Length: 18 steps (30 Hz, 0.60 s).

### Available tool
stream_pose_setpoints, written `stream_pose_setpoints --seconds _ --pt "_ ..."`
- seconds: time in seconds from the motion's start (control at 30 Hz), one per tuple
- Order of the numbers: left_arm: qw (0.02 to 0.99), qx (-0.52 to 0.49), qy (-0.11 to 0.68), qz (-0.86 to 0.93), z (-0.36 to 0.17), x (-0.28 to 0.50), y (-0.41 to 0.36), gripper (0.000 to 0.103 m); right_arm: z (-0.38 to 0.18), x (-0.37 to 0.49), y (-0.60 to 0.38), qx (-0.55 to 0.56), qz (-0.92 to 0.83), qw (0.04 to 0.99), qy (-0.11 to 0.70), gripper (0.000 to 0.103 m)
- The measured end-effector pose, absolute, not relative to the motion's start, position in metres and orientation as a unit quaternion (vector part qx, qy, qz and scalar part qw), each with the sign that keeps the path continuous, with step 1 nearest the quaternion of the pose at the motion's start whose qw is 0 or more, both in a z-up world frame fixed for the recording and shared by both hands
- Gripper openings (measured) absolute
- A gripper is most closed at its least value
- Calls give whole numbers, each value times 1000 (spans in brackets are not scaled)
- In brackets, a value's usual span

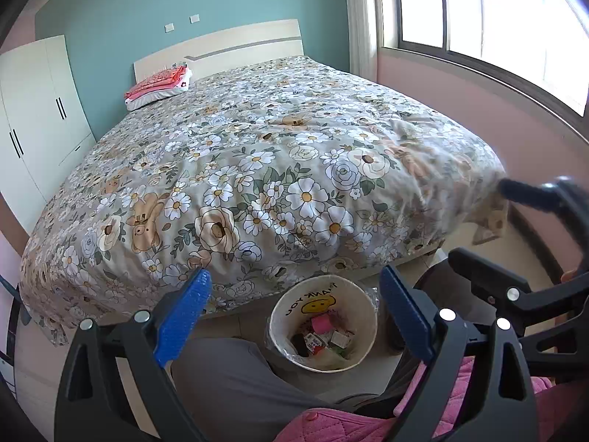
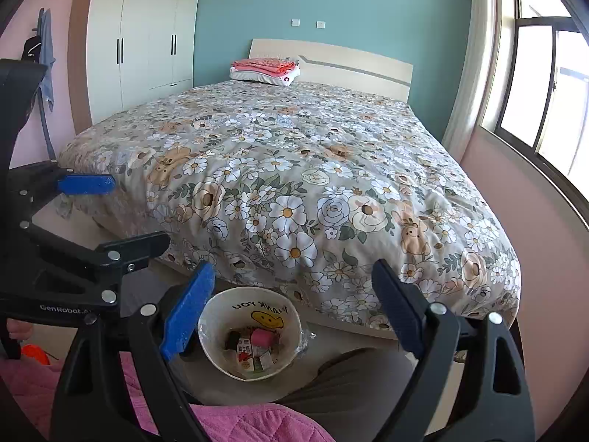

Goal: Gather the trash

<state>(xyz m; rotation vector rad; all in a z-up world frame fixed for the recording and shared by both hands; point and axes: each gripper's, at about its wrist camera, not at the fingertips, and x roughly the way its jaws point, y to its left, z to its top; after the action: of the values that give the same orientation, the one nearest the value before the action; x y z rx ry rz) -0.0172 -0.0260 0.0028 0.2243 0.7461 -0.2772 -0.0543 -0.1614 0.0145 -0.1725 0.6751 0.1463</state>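
Note:
A white round trash bin (image 1: 362, 309) with a yellow smiley and "THANK YOU" inside stands on the floor at the foot of the bed; it also shows in the right wrist view (image 2: 210, 328). It holds several pieces of trash (image 1: 324, 335), among them a pink roll (image 2: 262, 338) and small cartons. My left gripper (image 1: 294, 320) is open and empty, held above the bin. My right gripper (image 2: 294, 311) is open and empty, above and just right of the bin. Each gripper shows at the edge of the other's view.
A large bed with a floral cover (image 1: 257, 154) fills the middle. Folded pink bedding (image 2: 265, 68) lies by the headboard. A white wardrobe (image 2: 140, 44) stands at the left, a window (image 1: 497, 18) at the right. The person's grey trousers (image 1: 235, 379) and pink quilted top (image 2: 228, 423) are below.

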Motion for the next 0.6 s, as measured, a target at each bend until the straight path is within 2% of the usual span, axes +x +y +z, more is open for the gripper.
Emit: stream_pose_setpoints --seconds 0.6 --pt "912 101 373 -136 -1 -17 -23 94 8 -53 -163 -72 70 933 345 86"
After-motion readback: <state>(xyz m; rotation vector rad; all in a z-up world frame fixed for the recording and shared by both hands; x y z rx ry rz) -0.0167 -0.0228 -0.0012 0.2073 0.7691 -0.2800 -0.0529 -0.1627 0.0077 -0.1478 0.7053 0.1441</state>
